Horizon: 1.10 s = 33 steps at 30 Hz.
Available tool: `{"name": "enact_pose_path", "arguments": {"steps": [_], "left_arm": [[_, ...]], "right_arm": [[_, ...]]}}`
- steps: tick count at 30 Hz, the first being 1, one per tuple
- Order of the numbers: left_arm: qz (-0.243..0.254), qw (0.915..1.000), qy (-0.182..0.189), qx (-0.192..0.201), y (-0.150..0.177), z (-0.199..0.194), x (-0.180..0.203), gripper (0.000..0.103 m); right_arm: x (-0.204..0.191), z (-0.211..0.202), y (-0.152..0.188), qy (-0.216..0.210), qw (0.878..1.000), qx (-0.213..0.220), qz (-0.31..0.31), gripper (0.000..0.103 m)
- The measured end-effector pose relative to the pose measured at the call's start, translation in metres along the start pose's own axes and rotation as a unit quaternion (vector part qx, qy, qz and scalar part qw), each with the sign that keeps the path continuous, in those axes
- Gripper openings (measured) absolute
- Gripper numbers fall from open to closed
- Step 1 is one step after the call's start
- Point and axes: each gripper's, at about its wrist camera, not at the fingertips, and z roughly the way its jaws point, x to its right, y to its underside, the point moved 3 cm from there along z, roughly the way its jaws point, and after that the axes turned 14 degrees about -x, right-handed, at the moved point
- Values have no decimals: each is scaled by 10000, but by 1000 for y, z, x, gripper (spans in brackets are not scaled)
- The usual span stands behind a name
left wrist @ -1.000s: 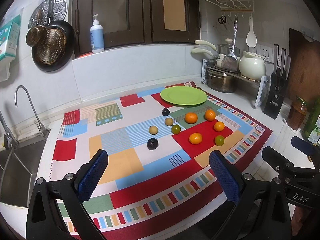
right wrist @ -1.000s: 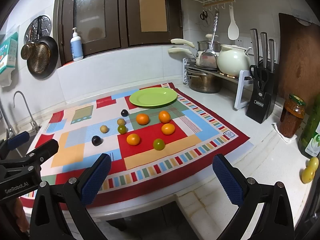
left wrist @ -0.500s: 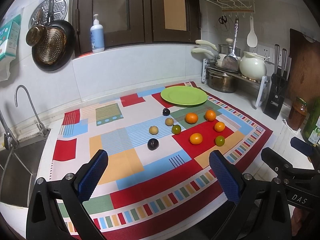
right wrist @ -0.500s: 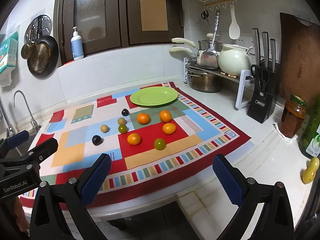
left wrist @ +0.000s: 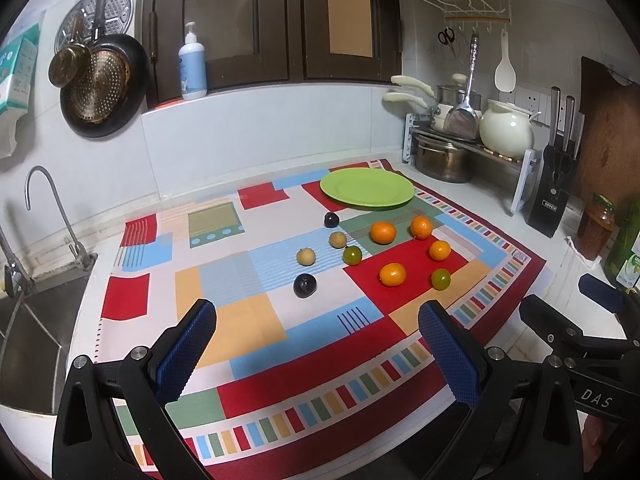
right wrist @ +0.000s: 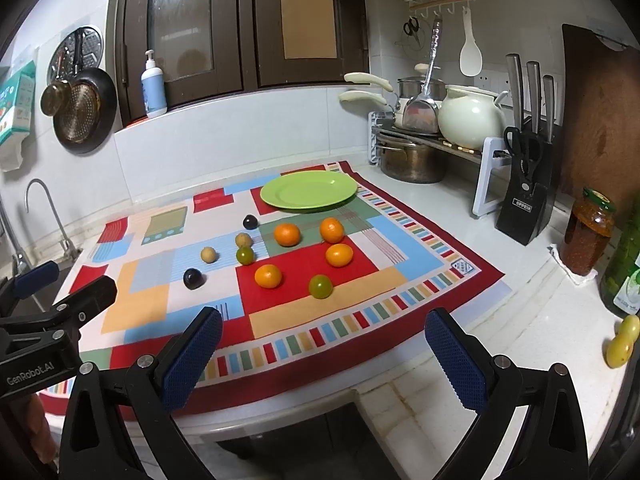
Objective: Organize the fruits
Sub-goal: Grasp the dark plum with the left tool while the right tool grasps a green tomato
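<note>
Several small fruits lie loose on a patchwork cloth (left wrist: pixel 248 320): oranges such as one at the centre (left wrist: pixel 392 273) (right wrist: pixel 268 275), green ones (left wrist: pixel 440 279) (right wrist: pixel 320 286), two tan ones (left wrist: pixel 305 257) (right wrist: pixel 208 255) and two dark plums (left wrist: pixel 305 285) (right wrist: pixel 194 278). An empty green plate (left wrist: pixel 367 188) (right wrist: pixel 308 190) sits at the cloth's far edge. My left gripper (left wrist: pixel 316 348) is open and empty above the cloth's near edge. My right gripper (right wrist: pixel 320 354) is open and empty, near the counter's front edge, right of the left one.
A sink with tap (left wrist: pixel 44 216) lies left of the cloth. A rack with pots (left wrist: pixel 460 136), a knife block (right wrist: pixel 524 200), a jar (right wrist: pixel 588 236) and a green bottle (right wrist: pixel 626 276) stand on the right. Two yellow fruits (right wrist: pixel 622 342) lie at the far right counter.
Both grippers have drifted very slightly; the view is nearly the same. No fruit has moved.
</note>
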Motion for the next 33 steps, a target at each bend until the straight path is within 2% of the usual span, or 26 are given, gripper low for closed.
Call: {"name": "enact_pose_path", "arguments": {"steps": [15, 26, 33], "left_arm": [[30, 9996, 81, -264, -14, 41, -19, 102], [132, 9974, 203, -682, -33, 95, -32, 91], [275, 9932, 286, -1090, -42, 139, -31, 76]], "right_arm": [[-16, 37, -12, 74, 9996, -285, -13, 102], [-27, 86, -28, 225, 9975, -667, 72, 101], [-22, 122, -39, 387, 9945, -950, 226, 93]]}}
